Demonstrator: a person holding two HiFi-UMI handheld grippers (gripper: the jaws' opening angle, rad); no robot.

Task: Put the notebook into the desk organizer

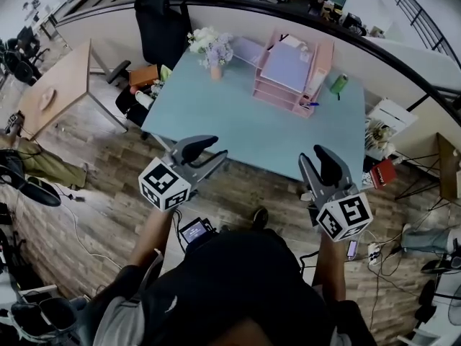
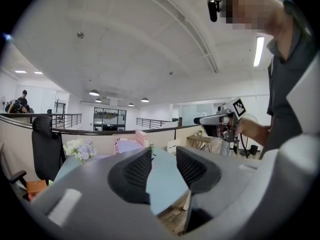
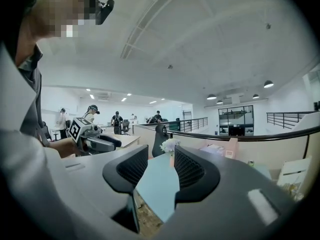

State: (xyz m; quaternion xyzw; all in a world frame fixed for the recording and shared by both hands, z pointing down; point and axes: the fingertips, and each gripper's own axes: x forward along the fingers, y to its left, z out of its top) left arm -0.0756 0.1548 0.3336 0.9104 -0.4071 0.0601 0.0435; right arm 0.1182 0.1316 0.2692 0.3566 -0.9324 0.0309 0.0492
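Left claw (image 1: 215,150) and right claw (image 1: 311,157) are both spread and empty. The lavender notebook (image 1: 287,65) seemingly lies on the far desk organizer (image 1: 276,92). A hasty reach across the worktop (image 1: 238,125) could topple the flower vase (image 1: 215,71).

The left gripper (image 1: 211,151) and right gripper (image 1: 312,157) hang over the floor before the table (image 1: 238,125), where a notebook (image 1: 285,66) lies atop the organizer (image 1: 277,94), near flowers (image 1: 210,45).

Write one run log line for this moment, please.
left hand-held gripper: open, empty | right hand-held gripper: open, empty | both: short of table
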